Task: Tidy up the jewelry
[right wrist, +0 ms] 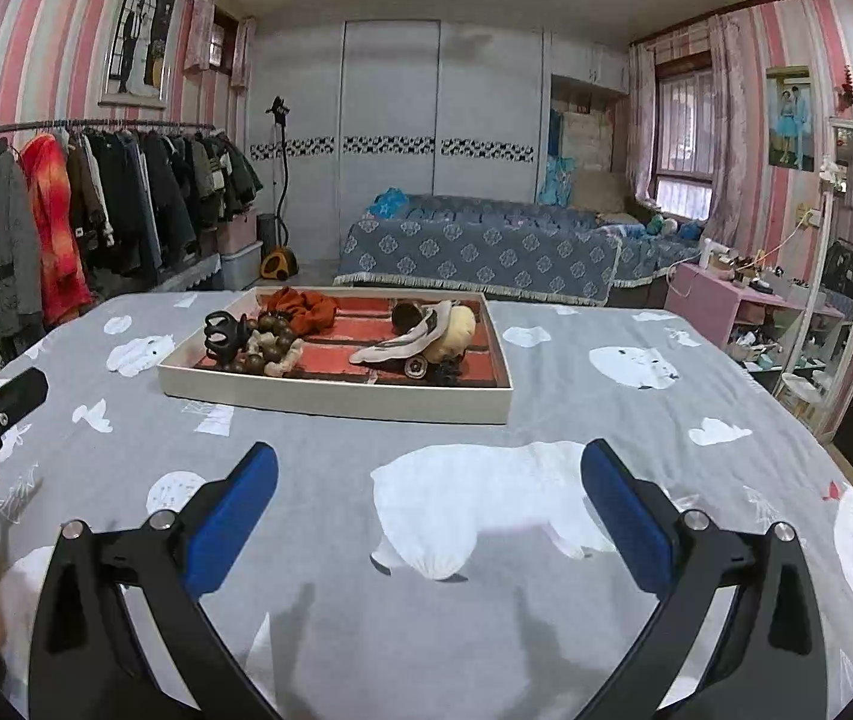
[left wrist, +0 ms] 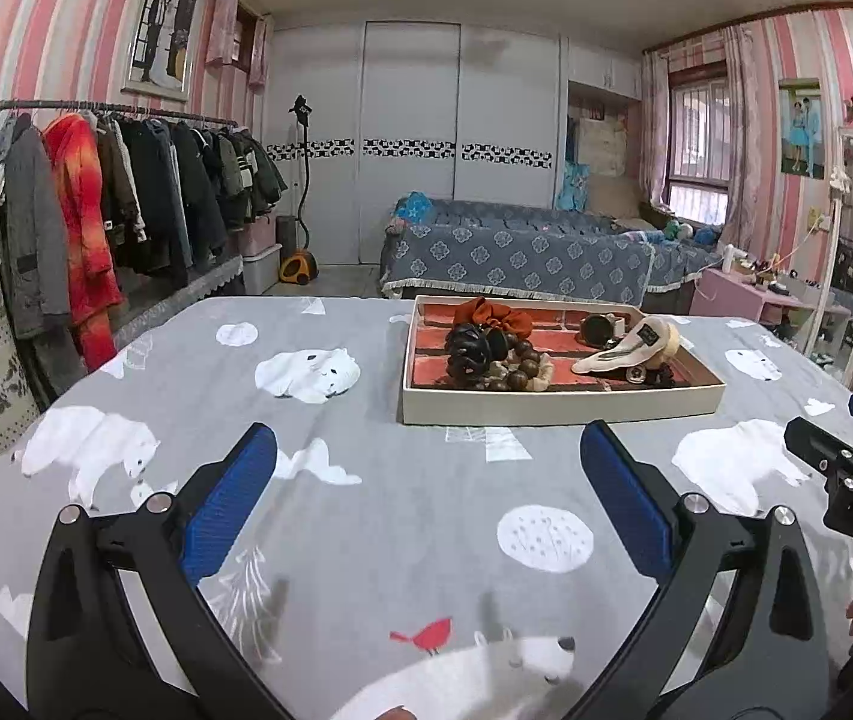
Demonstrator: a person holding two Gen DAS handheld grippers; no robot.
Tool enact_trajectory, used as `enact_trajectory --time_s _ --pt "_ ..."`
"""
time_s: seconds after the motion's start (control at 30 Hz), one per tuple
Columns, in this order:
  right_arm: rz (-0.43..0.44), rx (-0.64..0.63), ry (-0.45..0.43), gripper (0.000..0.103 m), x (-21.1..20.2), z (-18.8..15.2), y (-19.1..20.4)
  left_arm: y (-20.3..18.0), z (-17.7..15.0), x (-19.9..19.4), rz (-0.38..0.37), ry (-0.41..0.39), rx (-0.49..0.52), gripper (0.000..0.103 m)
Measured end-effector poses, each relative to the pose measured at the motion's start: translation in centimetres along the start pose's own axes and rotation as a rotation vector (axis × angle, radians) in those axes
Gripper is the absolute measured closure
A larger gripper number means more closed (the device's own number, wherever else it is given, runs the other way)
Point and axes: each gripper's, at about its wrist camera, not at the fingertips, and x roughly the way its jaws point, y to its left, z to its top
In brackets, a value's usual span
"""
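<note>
Hovering wide apart, empty: left gripper point(left wrist: 429, 498), right gripper point(right wrist: 429, 501); jewelry heaped in shallow white red-lined tray point(right wrist: 330, 399), sorting seemingly done.

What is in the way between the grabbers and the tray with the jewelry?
Nothing visible. Only bare bear-print cloth lies between the open left gripper, the open right gripper and the tray.

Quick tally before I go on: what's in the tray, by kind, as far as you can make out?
Orange scrunchie: 1
Black claw clip: 1
Wooden bead bracelet: 1
Cream hair clip: 1
Round dark piece at the back: 1
Small dark bits at the front right: too small to count
Total: 5 clear items, all inside the tray.
</note>
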Motion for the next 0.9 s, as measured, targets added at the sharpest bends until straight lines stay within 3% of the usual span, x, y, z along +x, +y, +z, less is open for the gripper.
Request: enact_trajectory --time_s 0.2,0.4,0.9 --pt "-0.029 -0.014 -0.076 0.004 -1.9 -1.2 0.3 -0.6 -1.2 -1.0 0.016 -0.025 0.038 0.005" --pt "-0.023 -0.007 -0.075 0.004 -1.8 -1.7 0.2 -1.3 -1.7 -1.2 0.039 -0.039 0.079 0.005" --pt "-0.027 -0.032 -0.08 0.004 -2.1 -1.8 0.8 -1.1 -2.0 -0.8 0.034 -0.021 0.066 0.005"
